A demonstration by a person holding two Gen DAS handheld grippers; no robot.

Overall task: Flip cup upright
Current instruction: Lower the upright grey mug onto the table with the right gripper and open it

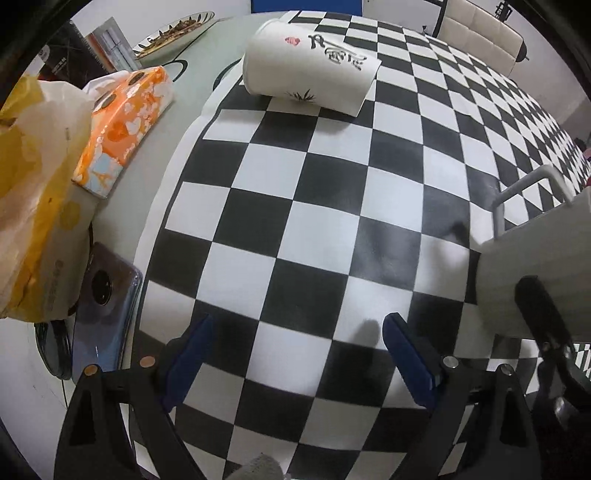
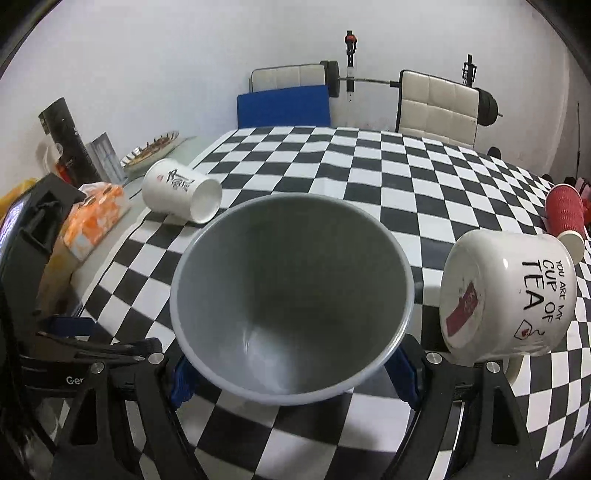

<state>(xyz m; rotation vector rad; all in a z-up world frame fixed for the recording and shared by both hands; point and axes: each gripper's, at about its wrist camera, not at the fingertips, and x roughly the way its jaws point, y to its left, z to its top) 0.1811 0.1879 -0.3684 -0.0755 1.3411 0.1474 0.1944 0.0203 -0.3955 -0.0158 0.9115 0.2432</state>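
Note:
My right gripper (image 2: 291, 365) is shut on a grey mug (image 2: 291, 299); its open mouth faces the camera and fills the middle of the right wrist view. The same mug (image 1: 546, 266) shows at the right edge of the left wrist view, handle up. My left gripper (image 1: 295, 358) is open and empty above the checkered cloth (image 1: 295, 206). A white paper cup with black writing (image 1: 314, 66) lies on its side at the far edge; it also shows in the right wrist view (image 2: 181, 197). A white "cup of tea" mug (image 2: 506, 295) lies on its side at right.
A red paper cup (image 2: 565, 218) lies tipped at the far right. An orange tissue pack (image 1: 125, 125), a yellow bag (image 1: 33, 206) and a phone (image 1: 103, 306) lie along the left. A plate (image 1: 173, 29) and chairs (image 2: 436, 107) are at the back.

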